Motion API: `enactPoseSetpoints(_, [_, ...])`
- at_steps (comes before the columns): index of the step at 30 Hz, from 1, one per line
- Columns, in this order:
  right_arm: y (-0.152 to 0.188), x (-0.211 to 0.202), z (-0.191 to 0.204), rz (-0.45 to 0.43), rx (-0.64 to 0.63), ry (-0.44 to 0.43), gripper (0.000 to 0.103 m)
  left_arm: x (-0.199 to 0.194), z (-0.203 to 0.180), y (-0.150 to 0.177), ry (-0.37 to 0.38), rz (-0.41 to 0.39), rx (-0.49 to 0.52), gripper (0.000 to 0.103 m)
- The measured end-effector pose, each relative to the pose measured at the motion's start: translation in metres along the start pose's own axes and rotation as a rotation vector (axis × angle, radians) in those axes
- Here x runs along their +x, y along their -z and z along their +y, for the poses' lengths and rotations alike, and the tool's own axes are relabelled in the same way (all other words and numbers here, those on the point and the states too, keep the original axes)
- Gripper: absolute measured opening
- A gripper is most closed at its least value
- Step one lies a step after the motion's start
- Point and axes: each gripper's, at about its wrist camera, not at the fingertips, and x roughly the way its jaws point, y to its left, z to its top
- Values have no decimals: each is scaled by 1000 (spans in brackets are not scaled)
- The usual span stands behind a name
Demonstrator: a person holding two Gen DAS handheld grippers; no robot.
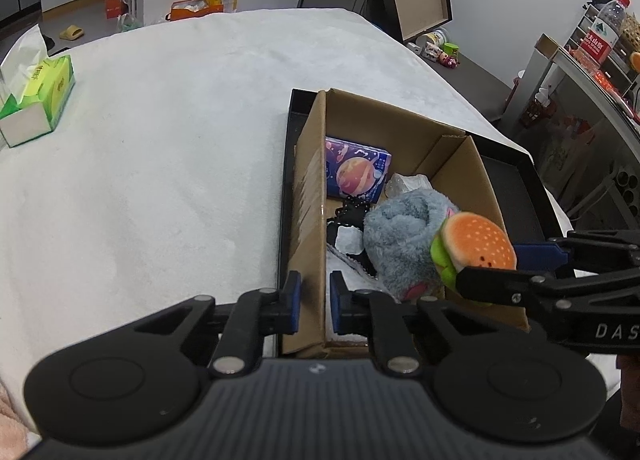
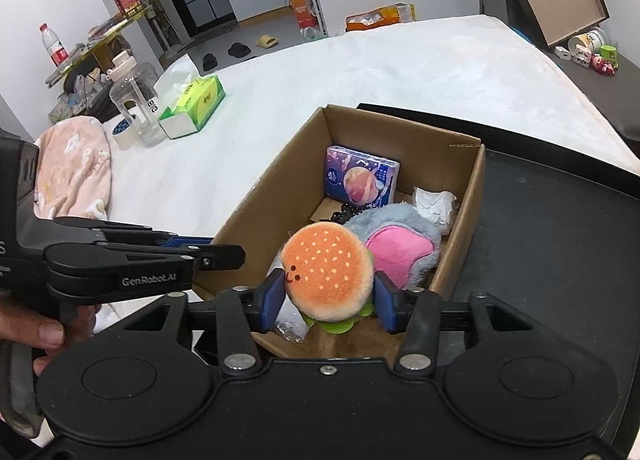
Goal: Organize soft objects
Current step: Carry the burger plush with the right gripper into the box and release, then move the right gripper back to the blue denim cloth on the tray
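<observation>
Right wrist view: right gripper point(image 2: 329, 297), angled down over the cardboard box point(image 2: 464, 196), pinches 1 hamburger plush point(image 2: 326, 270). Left gripper point(image 1: 311, 300) clamps the box's wall.

A bed point(image 2: 400, 72) with a white cover, carrying a black tray and a few loose items.

The black tray point(image 2: 560, 240) lies at the bed's near right corner, and an open cardboard box point(image 2: 256, 216) stands on the tray's left part. Near the bed's left edge a green tissue box point(image 2: 196, 106) lies with a white tissue sticking out of its top. Just beside it, closer to that edge, stand a clear plastic jug point(image 2: 138, 100) and a roll of tape point(image 2: 122, 132). A pink blanket point(image 2: 74, 172) with a pale pattern lies bunched at the near left corner. The middle and far end are plain white cover.
</observation>
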Motion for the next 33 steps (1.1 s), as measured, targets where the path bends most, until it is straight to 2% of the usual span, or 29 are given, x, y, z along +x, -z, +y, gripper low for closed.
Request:
enactPoseSetpoints(8, [0,-9,-9,-18,18,26,59,0,2,0,-3,1,1,10])
enactPoseSetpoints(33, [29,-43,-67,-44,131,121,61,-1,-13,-4,-63,21,24,10])
